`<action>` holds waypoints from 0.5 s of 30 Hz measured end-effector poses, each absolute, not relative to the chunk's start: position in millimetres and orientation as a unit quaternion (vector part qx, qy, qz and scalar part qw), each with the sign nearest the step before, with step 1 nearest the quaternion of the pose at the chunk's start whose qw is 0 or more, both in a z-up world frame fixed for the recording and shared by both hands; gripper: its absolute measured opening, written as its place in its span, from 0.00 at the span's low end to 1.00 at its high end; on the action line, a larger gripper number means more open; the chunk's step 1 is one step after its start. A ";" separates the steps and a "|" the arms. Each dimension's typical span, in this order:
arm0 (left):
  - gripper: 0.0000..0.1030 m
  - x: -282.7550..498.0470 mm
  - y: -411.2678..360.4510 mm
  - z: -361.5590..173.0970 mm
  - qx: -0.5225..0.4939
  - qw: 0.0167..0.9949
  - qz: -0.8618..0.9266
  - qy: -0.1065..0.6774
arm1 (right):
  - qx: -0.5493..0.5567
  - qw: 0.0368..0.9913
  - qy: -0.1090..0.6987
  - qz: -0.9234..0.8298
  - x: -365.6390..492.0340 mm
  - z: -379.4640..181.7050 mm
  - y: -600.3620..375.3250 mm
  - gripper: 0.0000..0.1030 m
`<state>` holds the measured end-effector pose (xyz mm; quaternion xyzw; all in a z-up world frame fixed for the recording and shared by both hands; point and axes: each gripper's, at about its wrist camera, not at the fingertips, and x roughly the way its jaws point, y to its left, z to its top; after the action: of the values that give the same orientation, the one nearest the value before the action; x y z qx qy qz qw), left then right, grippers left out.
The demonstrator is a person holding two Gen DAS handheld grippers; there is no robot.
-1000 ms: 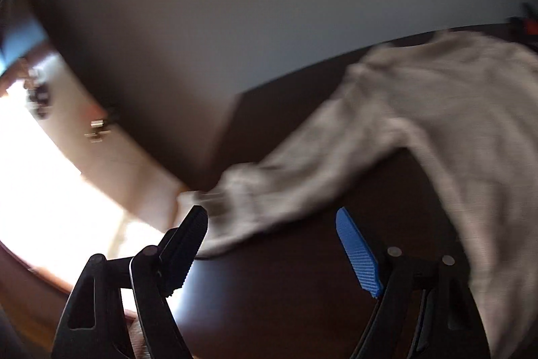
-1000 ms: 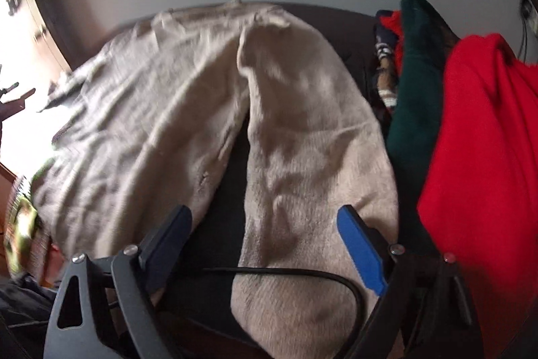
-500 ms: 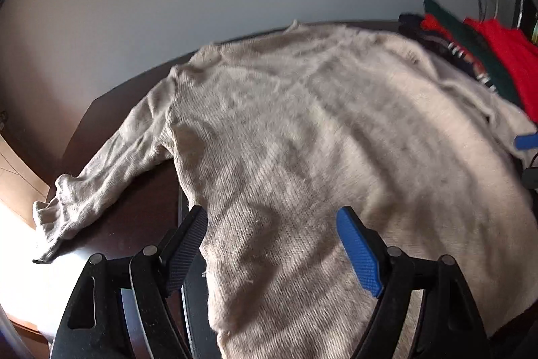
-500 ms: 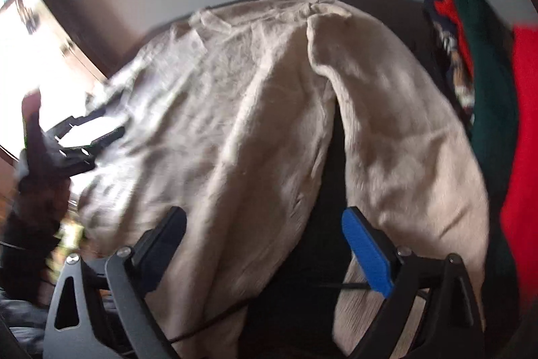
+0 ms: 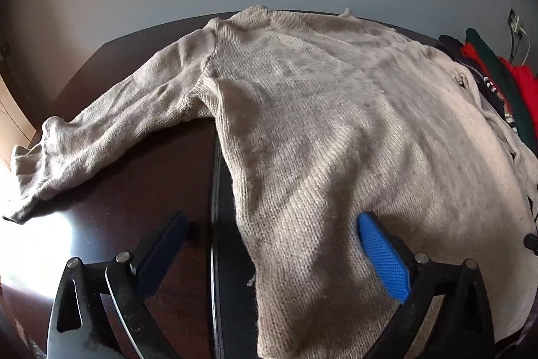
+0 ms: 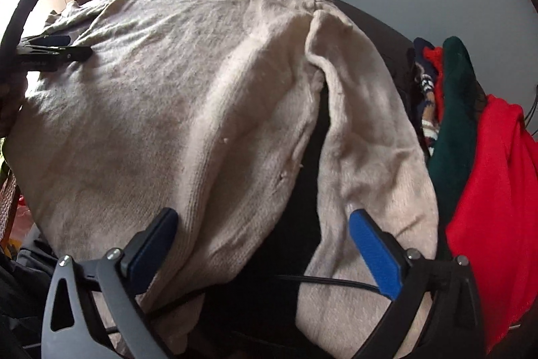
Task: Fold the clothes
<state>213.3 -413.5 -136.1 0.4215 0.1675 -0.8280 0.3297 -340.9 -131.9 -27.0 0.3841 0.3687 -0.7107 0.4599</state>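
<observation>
beige sweater (image 5: 336, 123) lies spread on dark table (image 5: 134, 207), one sleeve out to the side, other sleeve (image 6: 370, 140) alongside body. left gripper (image 5: 269, 244) and right gripper (image 6: 262, 234): jaws just opened wide, cloth between them, nothing pinched. recommended: grab hem corners w/ both, lift evenly, fold flat; keep clear of red garment (image 6: 487, 190) and cable (image 6: 329, 283).

both hand-held grippers, left hand-held gripper (image 5: 269, 244) and right hand-held gripper (image 6: 262, 234), just opened wide.
</observation>
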 end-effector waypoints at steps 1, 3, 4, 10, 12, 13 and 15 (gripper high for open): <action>0.99 212.8 -412.1 -135.8 0.422 0.332 -0.828 0.161 | 0.387 0.456 0.366 -0.712 -344.1 -28.2 -133.9 1.00; 0.99 210.8 -407.8 -135.1 0.422 0.339 -0.829 0.142 | 0.394 0.449 0.361 -0.716 -350.1 -30.0 -136.9 1.00; 0.99 209.6 -404.7 -134.2 0.423 0.344 -0.828 0.130 | 0.394 0.446 0.359 -0.719 -351.4 -30.2 -136.7 1.00; 0.99 208.2 -402.7 -134.9 0.422 0.352 -0.828 0.113 | 0.371 0.409 0.385 -0.739 -347.9 -28.7 -135.1 1.00; 0.99 208.1 -404.5 -135.4 0.422 0.352 -0.827 0.117 | 0.370 0.405 0.383 -0.743 -349.3 -27.3 -133.1 1.00; 0.99 208.0 -405.3 -135.7 0.422 0.351 -0.827 0.118 | 0.372 0.406 0.383 -0.742 -349.0 -27.9 -134.2 1.00; 0.99 208.1 -406.4 -136.0 0.422 0.351 -0.827 0.119 | 0.372 0.413 0.388 -0.735 -344.1 -29.7 -138.7 1.00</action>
<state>208.1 -406.4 -136.0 0.4223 0.1189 -0.8272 0.3511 -344.1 -138.7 -29.7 0.3724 0.3879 -0.7352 0.4129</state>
